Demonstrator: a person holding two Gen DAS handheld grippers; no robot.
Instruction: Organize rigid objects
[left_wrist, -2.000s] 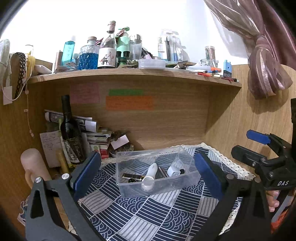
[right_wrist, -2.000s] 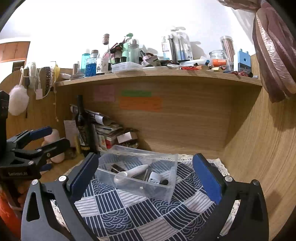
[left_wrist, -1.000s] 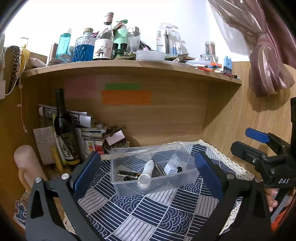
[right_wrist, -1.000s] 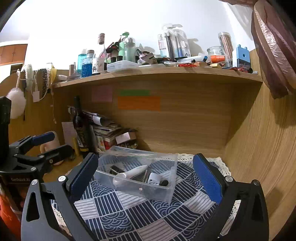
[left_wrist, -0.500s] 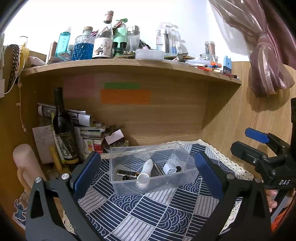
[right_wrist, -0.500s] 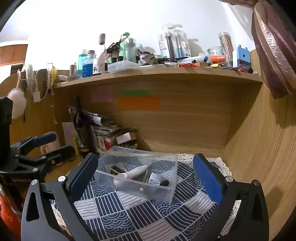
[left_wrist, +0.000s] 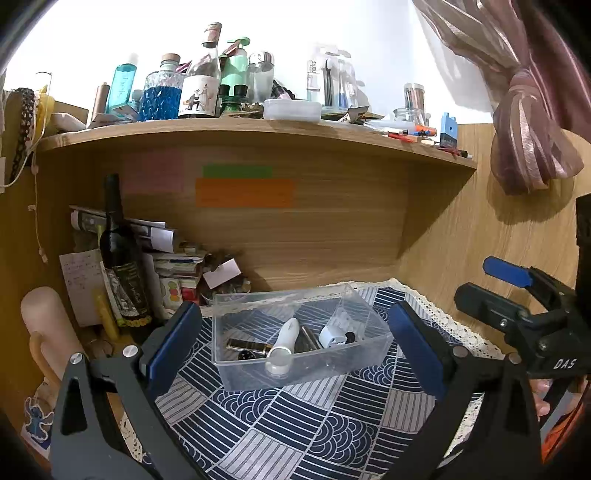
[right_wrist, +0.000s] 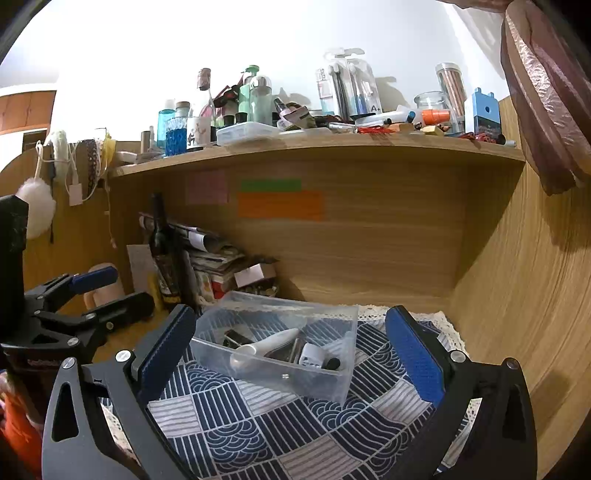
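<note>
A clear plastic box (left_wrist: 369, 325) (right_wrist: 343, 384) stands on a blue patterned cloth (left_wrist: 295, 424) (right_wrist: 258, 435). Inside lie a white tube-shaped device (left_wrist: 286, 338) (right_wrist: 273, 341), a small white item with a black cap (left_wrist: 334, 336) (right_wrist: 314, 360) and a dark metallic stick (left_wrist: 247, 345). My left gripper (left_wrist: 295, 343) is open and empty, held in front of the box. My right gripper (right_wrist: 291, 347) is open and empty, also in front of the box. The right gripper shows at the right of the left wrist view (left_wrist: 517, 295), and the left gripper at the left of the right wrist view (right_wrist: 92, 295).
A dark wine bottle (left_wrist: 122, 258), papers and small boxes (left_wrist: 173, 266) crowd the back left corner. A beige cylinder (left_wrist: 44, 325) stands at the left. The upper shelf (left_wrist: 258, 129) carries several bottles and jars. A wooden wall (right_wrist: 517, 295) closes the right side.
Both views have shifted only slightly; the box sits a little lower and nearer in the left wrist view. Both grippers stay open and empty.
</note>
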